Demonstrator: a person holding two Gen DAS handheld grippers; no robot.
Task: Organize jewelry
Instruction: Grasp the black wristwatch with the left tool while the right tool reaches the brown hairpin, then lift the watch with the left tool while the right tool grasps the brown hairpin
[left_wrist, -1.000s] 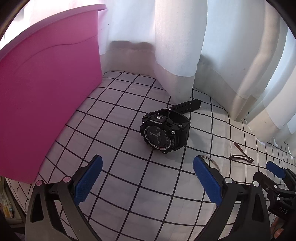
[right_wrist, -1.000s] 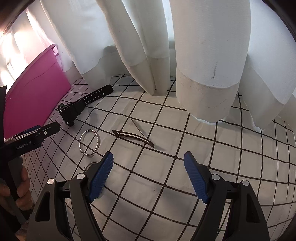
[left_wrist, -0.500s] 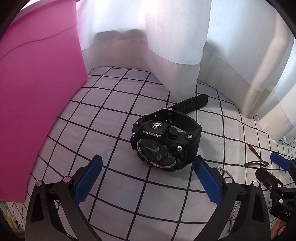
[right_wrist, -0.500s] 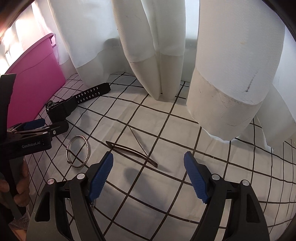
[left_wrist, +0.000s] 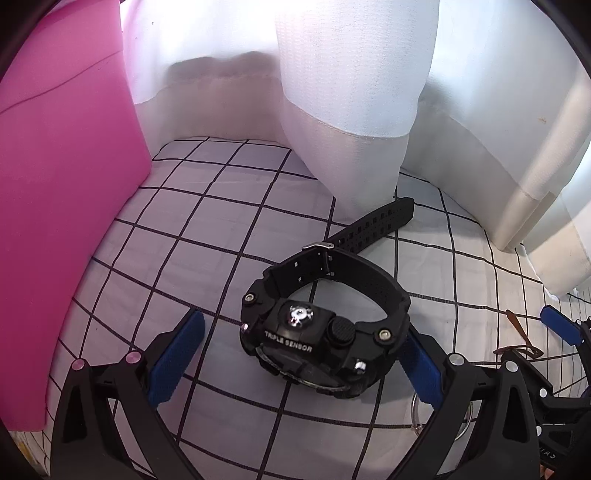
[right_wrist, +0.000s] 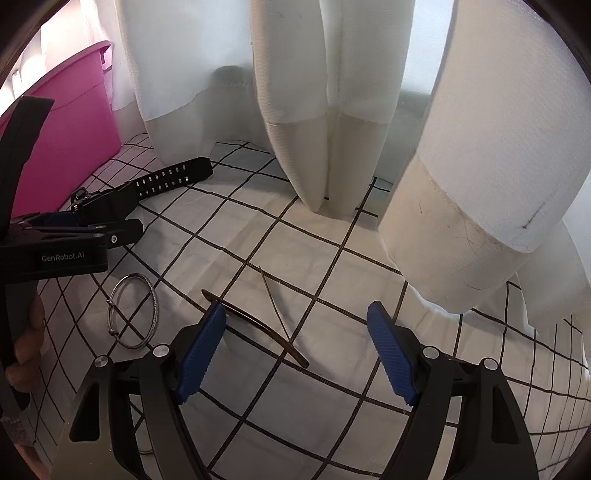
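Observation:
A chunky black watch (left_wrist: 321, 332) lies face down-tilted on the checked cloth, its strap (right_wrist: 173, 177) stretching toward the curtain. My left gripper (left_wrist: 299, 365) is open and straddles the watch body; the blue pads (left_wrist: 177, 362) stand apart from it. A thin brown curved hair clip (right_wrist: 255, 325) lies between the fingers of my right gripper (right_wrist: 295, 354), which is open, with the clip close to its left pad (right_wrist: 201, 354). A silver bangle (right_wrist: 133, 312) rests on the cloth left of the clip, partly hidden behind the left gripper's right finger in the left wrist view.
A pink plastic bin (left_wrist: 55, 221) stands at the left edge of the cloth. White curtains (right_wrist: 332, 110) hang down onto the checked cloth (right_wrist: 325, 406) along the back. A person's hand (right_wrist: 22, 332) holds the left gripper's handle.
Both grippers have come forward and lower. The watch now sits between the left fingers, and the brown clip has come in between the right fingers. Both jaws stayed as wide.

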